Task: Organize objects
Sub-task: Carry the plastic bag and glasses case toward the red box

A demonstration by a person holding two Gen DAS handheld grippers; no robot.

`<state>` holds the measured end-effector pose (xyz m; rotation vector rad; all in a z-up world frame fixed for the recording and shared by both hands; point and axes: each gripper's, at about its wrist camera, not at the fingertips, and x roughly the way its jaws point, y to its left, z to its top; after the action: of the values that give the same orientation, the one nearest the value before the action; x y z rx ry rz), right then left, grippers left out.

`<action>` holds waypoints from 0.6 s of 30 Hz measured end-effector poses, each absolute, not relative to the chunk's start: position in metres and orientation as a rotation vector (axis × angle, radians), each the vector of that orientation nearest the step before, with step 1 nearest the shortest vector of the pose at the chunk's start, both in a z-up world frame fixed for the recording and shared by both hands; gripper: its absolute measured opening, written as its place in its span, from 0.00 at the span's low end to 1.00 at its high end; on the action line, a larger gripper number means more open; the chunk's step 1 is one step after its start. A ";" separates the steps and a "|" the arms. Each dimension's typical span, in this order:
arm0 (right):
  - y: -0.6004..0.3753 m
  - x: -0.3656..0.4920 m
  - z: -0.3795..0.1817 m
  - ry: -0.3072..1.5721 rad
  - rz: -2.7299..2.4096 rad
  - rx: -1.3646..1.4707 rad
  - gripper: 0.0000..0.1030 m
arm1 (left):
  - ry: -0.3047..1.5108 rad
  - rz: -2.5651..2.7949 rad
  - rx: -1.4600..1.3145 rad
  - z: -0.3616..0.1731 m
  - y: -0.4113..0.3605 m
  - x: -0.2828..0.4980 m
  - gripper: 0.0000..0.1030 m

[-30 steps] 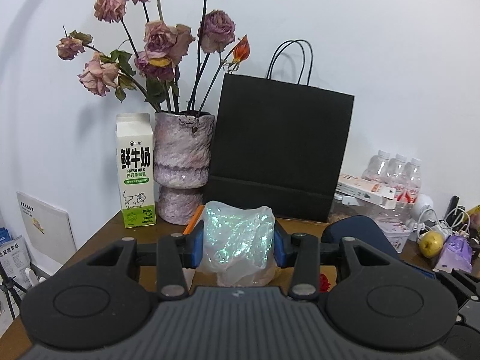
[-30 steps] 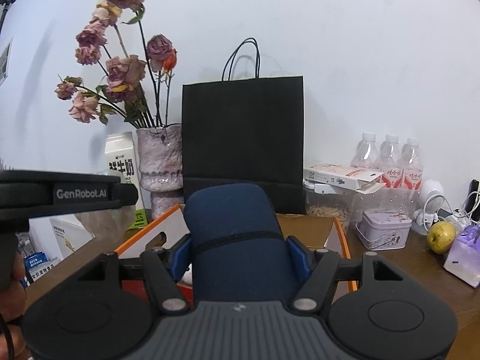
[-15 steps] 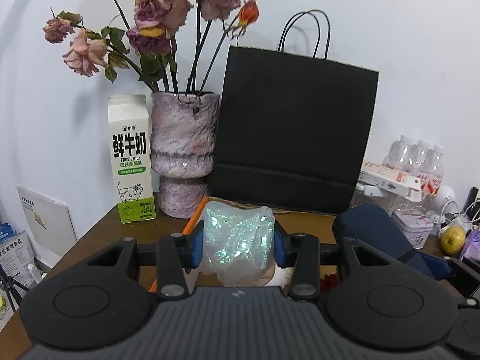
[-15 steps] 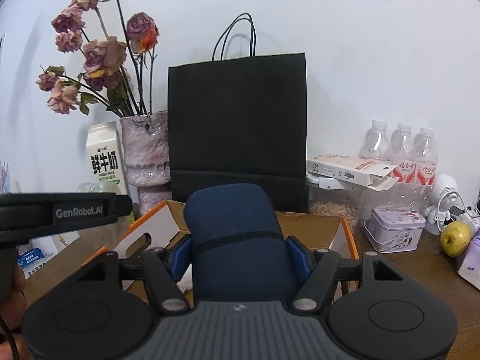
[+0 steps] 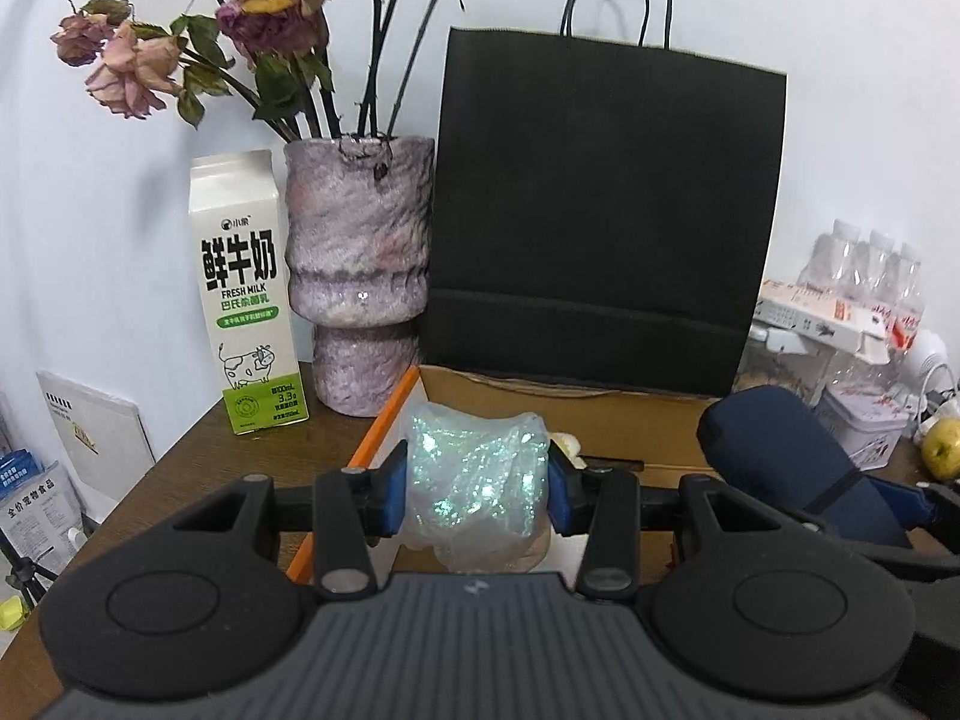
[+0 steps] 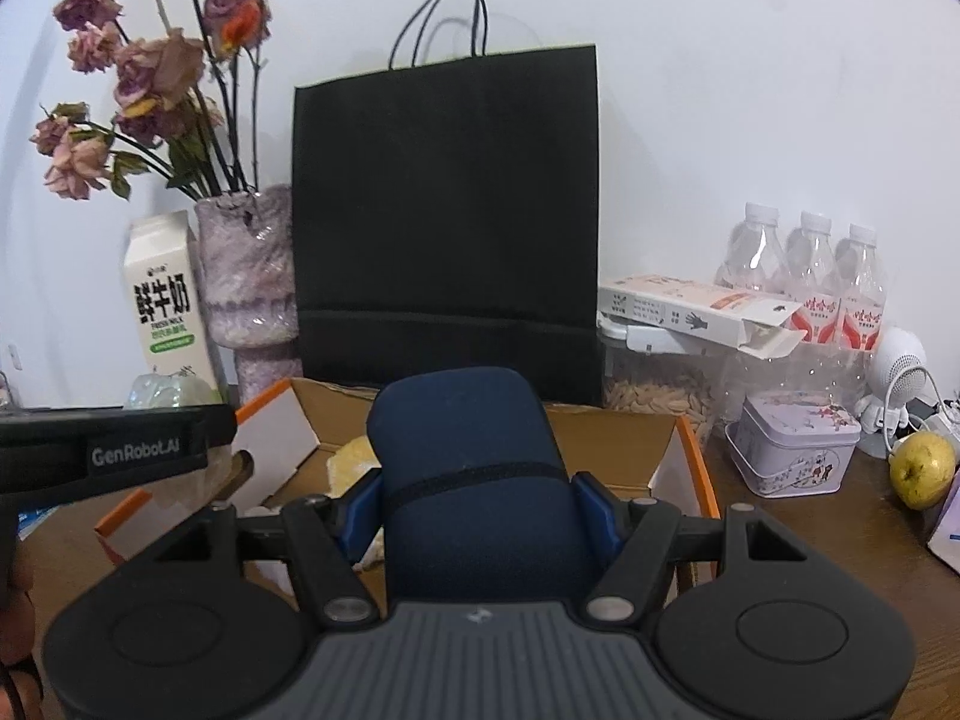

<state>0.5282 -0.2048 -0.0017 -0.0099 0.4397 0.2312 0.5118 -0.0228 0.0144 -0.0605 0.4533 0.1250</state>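
Note:
My left gripper [image 5: 477, 489] is shut on a crumpled iridescent plastic bag [image 5: 474, 483], held over the left part of an open cardboard box [image 5: 600, 414] with orange edges. In the right wrist view my right gripper [image 6: 477, 510] is shut on a dark blue fabric case [image 6: 468, 456], held above the same box [image 6: 612, 450]. The blue case [image 5: 774, 456] also shows at the right of the left wrist view. The left gripper's body [image 6: 114, 450] crosses the left side of the right wrist view. Something pale yellow [image 6: 354, 462] lies inside the box.
Behind the box stand a black paper bag [image 5: 606, 228], a purple vase [image 5: 357, 294] of dried roses and a milk carton [image 5: 246, 294]. To the right are water bottles [image 6: 810, 276], a white carton [image 6: 690, 306], a tin [image 6: 792, 444] and a yellow-green fruit [image 6: 921, 468].
Both grippers have moved forward and a little down toward the box, each keeping its grip. The vase, carton and black bag now look larger and closer.

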 end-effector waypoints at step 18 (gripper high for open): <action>-0.203 0.539 -0.020 0.465 0.227 -0.015 0.65 | 0.423 0.136 -0.061 0.000 -0.024 0.516 0.55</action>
<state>0.5390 -0.2026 -0.0200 -0.0147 0.4649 0.2265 0.5163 -0.0240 0.0005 -0.0610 0.4231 0.1355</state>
